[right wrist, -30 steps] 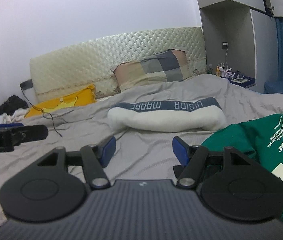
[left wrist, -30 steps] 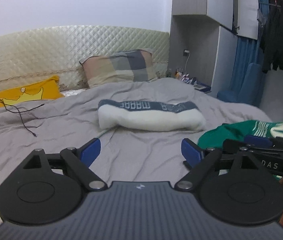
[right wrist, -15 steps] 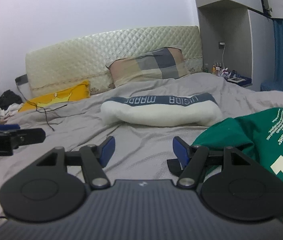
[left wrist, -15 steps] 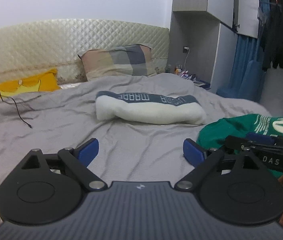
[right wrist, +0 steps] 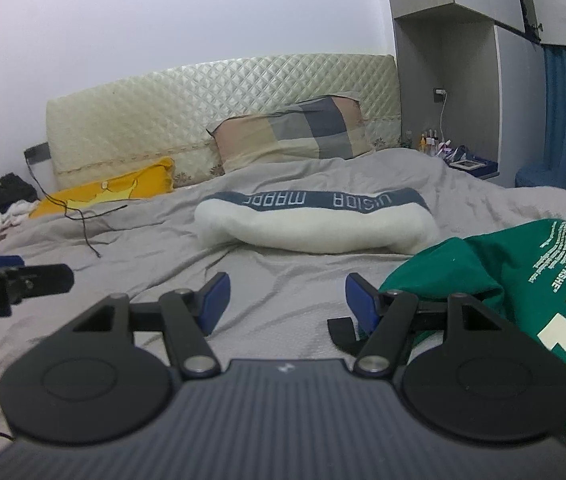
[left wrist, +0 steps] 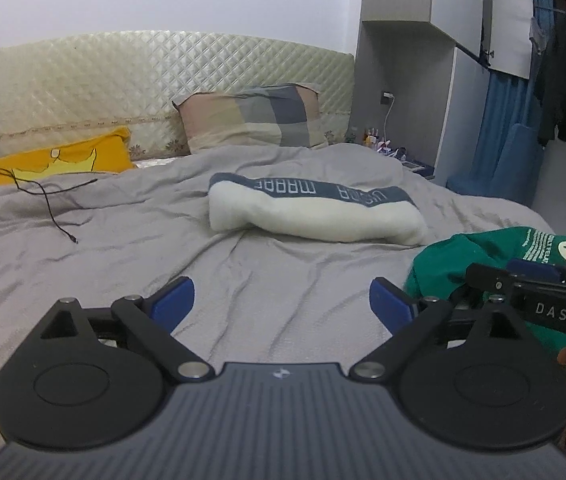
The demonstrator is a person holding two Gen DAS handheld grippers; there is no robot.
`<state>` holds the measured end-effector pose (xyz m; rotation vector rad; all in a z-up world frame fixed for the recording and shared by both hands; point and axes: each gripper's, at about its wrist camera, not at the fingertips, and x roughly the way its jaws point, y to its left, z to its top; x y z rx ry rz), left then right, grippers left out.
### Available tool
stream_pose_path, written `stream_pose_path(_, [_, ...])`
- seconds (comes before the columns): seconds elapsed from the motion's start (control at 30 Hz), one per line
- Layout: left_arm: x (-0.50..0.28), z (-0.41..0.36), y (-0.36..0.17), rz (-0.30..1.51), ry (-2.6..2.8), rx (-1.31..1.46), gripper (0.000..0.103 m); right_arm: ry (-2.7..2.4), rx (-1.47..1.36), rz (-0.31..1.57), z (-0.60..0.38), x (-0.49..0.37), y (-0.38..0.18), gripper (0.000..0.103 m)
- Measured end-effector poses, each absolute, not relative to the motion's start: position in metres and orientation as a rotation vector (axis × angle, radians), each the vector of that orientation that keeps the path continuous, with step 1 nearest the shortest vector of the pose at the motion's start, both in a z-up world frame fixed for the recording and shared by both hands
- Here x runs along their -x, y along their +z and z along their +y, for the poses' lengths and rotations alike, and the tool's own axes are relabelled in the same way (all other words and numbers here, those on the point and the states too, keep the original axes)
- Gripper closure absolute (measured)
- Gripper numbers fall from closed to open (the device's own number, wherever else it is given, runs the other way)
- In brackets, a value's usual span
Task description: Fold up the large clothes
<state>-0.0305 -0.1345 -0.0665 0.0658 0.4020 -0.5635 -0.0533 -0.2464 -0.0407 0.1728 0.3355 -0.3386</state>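
the left gripper (left wrist: 282,298) hangs low over the grey bed (left wrist: 131,240), its fingers (left wrist: 173,298) spread wide and having just been opening further, with nothing between them but bare sheet. the right gripper (right wrist: 285,300) sits beside it, its fingers (right wrist: 215,294) parted about halfway and also empty, though the right-hand finger is right against the edge of the green shirt (right wrist: 523,280).

that shirt is the thing to fold. it lies in a rumpled heap to the right of both sets of fingers, print side up, just beyond the right gripper's outer finger and well right of the left one. a rolled white blanket (left wrist: 315,212) lies ahead of the fingers, further up the bed, and a black cable (left wrist: 49,204) trails off ahead to the left.

the step in hand looks like reaching for the shirt. to do it well, i'd say the right fingers should take one layer at a hem or shoulder, not a bunch. the left ones need to come across to a matching corner, so the shirt can be drawn flat onto the open sheet in front, short of the blanket.
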Motion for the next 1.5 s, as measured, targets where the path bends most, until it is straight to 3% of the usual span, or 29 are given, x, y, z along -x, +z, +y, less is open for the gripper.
stream_pose_path(0.3, [0.031, -0.140, -0.069, 0.406, -0.535, -0.071, 0.002, -0.355, -0.196, 0.326, -0.254, 0.055, -0.040, 0.030])
stream_pose_path(0.33, [0.033, -0.142, -0.069, 0.406, -0.535, -0.071, 0.002, -0.358, -0.198, 0.324, -0.254, 0.056, -0.040, 0.027])
stream_pose_path(0.4, [0.034, -0.144, -0.070, 0.408, -0.537, -0.072, 0.001, -0.361, -0.200, 0.310, -0.254, 0.056, -0.040, 0.006])
stream_pose_path(0.47, [0.035, -0.145, -0.070, 0.408, -0.539, -0.070, 0.000, -0.375, -0.195, 0.308, -0.253, 0.057, -0.041, 0.000])
stream_pose_path(1.5, [0.041, -0.143, -0.066, 0.409, -0.494, -0.053, 0.000, -0.363, -0.196, 0.327, -0.254, 0.056, -0.042, 0.000])
